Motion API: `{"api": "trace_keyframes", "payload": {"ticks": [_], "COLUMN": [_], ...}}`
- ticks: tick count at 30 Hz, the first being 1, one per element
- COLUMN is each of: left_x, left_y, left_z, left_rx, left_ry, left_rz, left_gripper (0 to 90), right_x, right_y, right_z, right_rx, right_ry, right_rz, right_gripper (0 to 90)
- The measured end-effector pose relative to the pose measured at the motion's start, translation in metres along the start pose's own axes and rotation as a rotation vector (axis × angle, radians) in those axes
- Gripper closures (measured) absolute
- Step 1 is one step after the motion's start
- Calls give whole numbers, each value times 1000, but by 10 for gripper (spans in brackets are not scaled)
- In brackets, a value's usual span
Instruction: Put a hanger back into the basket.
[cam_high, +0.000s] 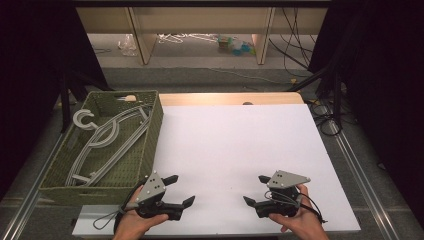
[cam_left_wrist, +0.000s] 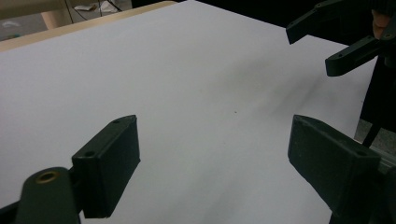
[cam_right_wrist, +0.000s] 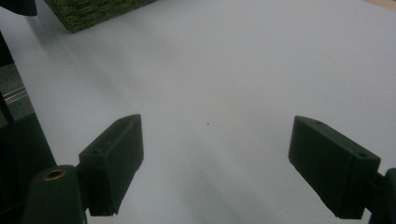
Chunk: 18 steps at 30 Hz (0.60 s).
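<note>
At far left, grey hangers (cam_high: 107, 140) lie in the basket (cam_high: 150, 135), untouched. Left claw (cam_high: 178, 192) and right claw (cam_high: 254, 190) hover wide, empty, over the bench (cam_high: 235, 145). Likely start; next, reach into the basket.

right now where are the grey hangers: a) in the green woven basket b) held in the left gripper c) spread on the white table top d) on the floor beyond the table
a: the grey hangers lie piled inside the green woven basket at the table's left edge; both grippers are open and hold nothing.
</note>
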<state>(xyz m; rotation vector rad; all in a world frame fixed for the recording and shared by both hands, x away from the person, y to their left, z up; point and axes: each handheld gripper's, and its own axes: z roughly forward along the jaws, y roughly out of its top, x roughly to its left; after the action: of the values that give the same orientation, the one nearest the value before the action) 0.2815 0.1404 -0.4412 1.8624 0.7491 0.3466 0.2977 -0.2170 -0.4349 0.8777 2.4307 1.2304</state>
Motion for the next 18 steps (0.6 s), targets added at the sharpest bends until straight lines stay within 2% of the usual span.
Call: {"api": "trace_keyframes", "payload": {"ticks": [5,9,11,12,18], "left_x": [-1,1,1,2,3], "left_y": [-1,-1,-1,-1,-2], "left_z": [1,2,2,1,2], "left_rx": [6,11,8,9,16], "left_ry": [-1,-1,3,6,13], "left_rz": [11,20,-2,8,4], "left_gripper": [166,166,165,165,166], "right_x": [3,3,3,4,4], "right_y": [-6,-7,-7,-7,-7], "right_z": [-6,-6,-5,-5,-4], "right_rx": [-11,-9,-7,-3,-10], "right_ry": [-7,-7,-4,-1,-6], "right_rz": [20,10,7,15,3], "right_gripper": [176,174,174,173,168]}}
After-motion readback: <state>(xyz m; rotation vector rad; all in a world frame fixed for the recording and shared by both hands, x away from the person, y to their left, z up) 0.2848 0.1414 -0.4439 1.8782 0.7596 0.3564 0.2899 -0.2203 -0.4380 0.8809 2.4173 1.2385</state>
